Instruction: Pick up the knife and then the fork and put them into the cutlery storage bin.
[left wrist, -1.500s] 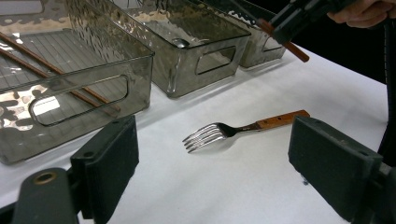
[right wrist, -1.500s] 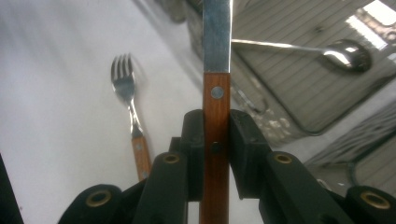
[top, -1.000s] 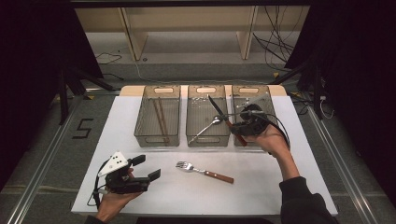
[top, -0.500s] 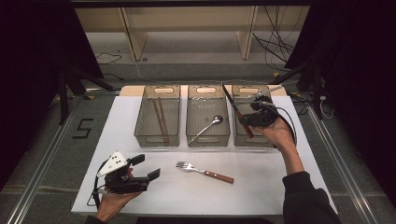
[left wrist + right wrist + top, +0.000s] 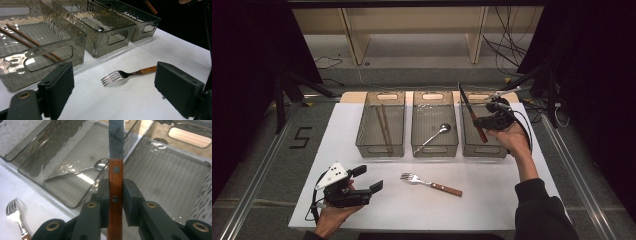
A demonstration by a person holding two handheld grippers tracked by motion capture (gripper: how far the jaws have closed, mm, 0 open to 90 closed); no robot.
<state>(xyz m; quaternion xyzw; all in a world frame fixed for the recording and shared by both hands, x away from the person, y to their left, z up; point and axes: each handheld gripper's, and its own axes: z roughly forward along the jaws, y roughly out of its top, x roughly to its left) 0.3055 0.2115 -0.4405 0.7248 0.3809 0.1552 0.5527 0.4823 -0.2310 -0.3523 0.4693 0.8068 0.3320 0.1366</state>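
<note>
My right gripper [image 5: 482, 121] is shut on a knife [image 5: 471, 114] by its wooden handle [image 5: 115, 192], with the blade [image 5: 116, 138] pointing up and away. It hangs over the right-hand clear bin [image 5: 482, 148]. A wooden-handled fork [image 5: 430, 184] lies on the white table between the hands. My left gripper [image 5: 364, 180] rests near the front left, open, with its pads [image 5: 58, 86] wide apart. The fork [image 5: 125, 75] lies ahead of it on the table.
Three smoky clear bins stand in a row. The left bin [image 5: 379, 148] holds two chopsticks [image 5: 383, 127] and the middle bin [image 5: 434, 149] holds a spoon [image 5: 435, 135]. Dark stands and cables flank the table; a shelf unit stands behind.
My right hand has carried the knife to the right, from over the middle bin's edge to above the right-hand bin. The left gripper and the fork have stayed put.
</note>
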